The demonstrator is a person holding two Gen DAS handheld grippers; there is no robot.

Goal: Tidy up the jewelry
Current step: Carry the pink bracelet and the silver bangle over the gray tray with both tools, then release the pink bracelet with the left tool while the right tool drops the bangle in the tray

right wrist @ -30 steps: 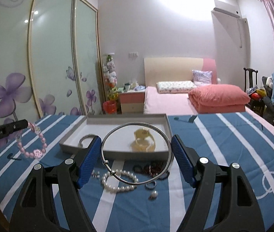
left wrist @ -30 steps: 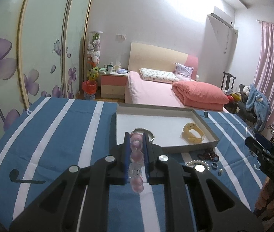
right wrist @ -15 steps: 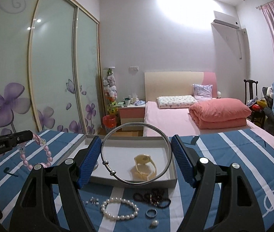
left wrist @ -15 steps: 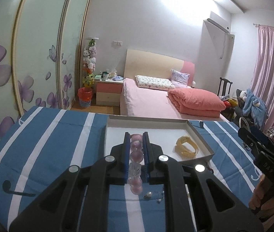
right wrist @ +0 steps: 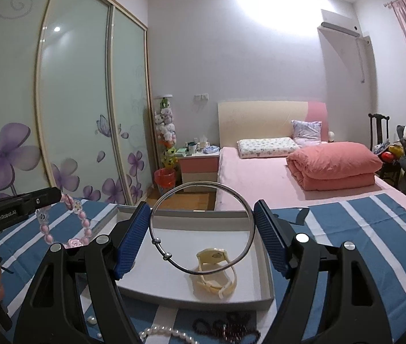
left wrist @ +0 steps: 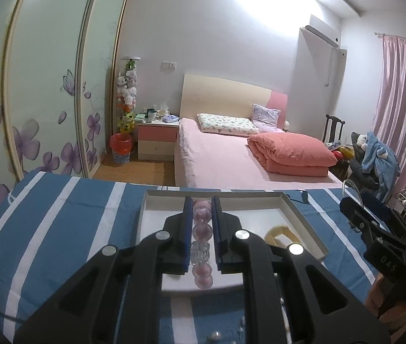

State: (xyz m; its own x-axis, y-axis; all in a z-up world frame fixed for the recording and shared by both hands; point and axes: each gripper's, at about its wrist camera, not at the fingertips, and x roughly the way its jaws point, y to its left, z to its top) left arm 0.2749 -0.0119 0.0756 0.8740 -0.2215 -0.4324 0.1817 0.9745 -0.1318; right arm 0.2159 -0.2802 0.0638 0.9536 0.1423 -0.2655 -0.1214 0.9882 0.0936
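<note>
My left gripper (left wrist: 200, 223) is shut on a pink bead bracelet (left wrist: 202, 230) and holds it over the near left part of the white tray (left wrist: 303, 215). From the right wrist view the bracelet (right wrist: 68, 223) hangs from the left gripper (right wrist: 56, 196) above the tray's left side. My right gripper (right wrist: 201, 229) is shut on a large silver bangle (right wrist: 200, 229), held upright over the tray (right wrist: 266, 275). A cream watch (right wrist: 217, 269) lies in the tray, also seen in the left wrist view (left wrist: 281, 233).
The tray sits on a blue and white striped cloth (right wrist: 360, 243). In front of the tray lie a pearl bracelet (right wrist: 165, 333), a dark bead bracelet (right wrist: 225, 326) and small loose pieces (right wrist: 91, 319). A pink bed (right wrist: 274, 177) stands beyond.
Both grippers have moved forward over the tray with their pieces still held. The loose jewelry on the cloth has slid toward the bottom of both views.
</note>
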